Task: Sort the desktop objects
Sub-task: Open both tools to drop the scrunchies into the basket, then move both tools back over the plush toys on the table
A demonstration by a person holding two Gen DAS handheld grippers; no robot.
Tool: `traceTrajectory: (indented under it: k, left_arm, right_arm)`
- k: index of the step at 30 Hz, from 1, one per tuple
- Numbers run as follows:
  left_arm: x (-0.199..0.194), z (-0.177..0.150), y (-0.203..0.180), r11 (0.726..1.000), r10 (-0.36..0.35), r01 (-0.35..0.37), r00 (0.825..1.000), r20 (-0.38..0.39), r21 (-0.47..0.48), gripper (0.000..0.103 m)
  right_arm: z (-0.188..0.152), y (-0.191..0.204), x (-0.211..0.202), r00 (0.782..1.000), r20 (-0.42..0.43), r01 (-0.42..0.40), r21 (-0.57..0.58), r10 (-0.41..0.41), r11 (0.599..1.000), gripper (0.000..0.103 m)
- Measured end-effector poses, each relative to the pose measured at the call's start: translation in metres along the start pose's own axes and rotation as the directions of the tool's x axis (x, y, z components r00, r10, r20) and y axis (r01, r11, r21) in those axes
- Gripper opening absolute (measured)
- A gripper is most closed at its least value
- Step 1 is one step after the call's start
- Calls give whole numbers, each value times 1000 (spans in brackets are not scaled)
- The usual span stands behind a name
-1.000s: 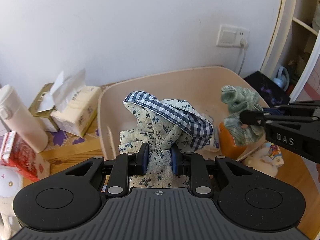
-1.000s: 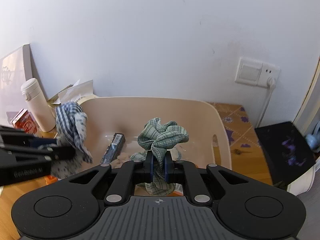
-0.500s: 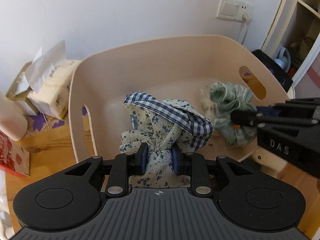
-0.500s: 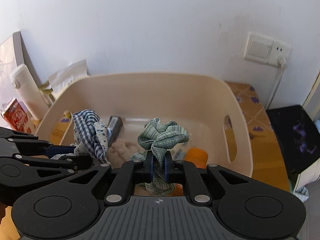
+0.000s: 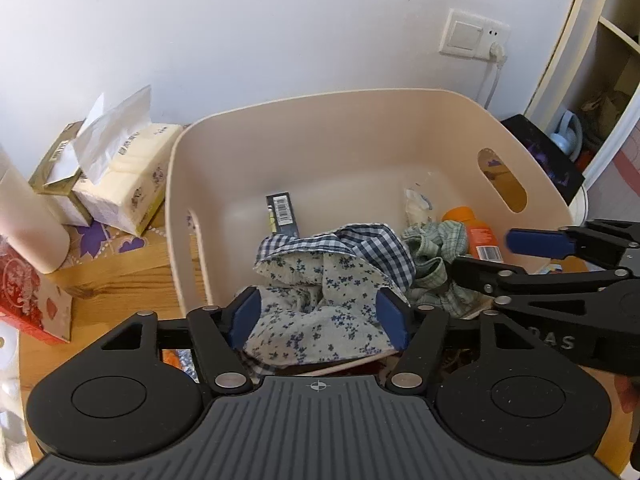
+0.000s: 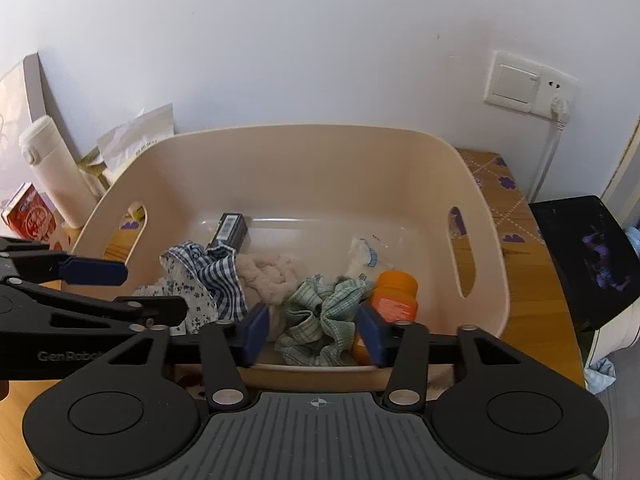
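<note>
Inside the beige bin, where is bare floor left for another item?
The beige plastic bin is bare along its back wall, between the black barcoded box and the clear packet. The front is crowded: blue floral-and-gingham cloth, green checked cloth, orange bottle.

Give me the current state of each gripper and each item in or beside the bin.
left gripper: jaws opening, floral cloth loose between them
right gripper: jaws opening, green cloth loose between them
floral cloth: crumpled, in bin
green cloth: crumpled, in bin
orange bottle: lying down
bin: upright
tissue pack: opened, sheet sticking out
white flask: upright, capped
</note>
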State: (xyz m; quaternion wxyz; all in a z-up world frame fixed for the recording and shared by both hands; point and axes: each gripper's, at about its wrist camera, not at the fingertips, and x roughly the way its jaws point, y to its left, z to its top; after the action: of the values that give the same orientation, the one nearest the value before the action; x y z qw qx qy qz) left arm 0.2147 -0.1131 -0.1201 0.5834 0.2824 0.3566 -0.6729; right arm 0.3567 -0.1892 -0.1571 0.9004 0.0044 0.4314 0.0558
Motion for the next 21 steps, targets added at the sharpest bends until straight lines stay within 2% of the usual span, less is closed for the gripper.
traceTrajectory:
  k: [4,7,11,14,21]
  left_arm:
    - [-11,-2,3,1000,11,-11,1000,19,-12,73]
    - [-21,-5,2,1000,15,-14,999,35,-11,73]
    - [-35,-11,-2,1000,18,-18,998,59,2,74]
    - [-44,-18,-4,1000,19,-19,998,64,-1,75]
    - [-61,-44,-4,1000,26,-25,998,52,-14,75]
  right_arm:
    - [-3,-3,-12,1000,24,9,17,-9,1000,78]
    - [-6,-4,-22,999,42,10,22,-11,1000,81]
    - [-10,-6,-36,998,65,19,38,-21,999,99]
    - [-17,-9,-46,997,74,32,58,-36,998,103]
    - [-46,-21,-64,997,42,66,102,-70,993,103]
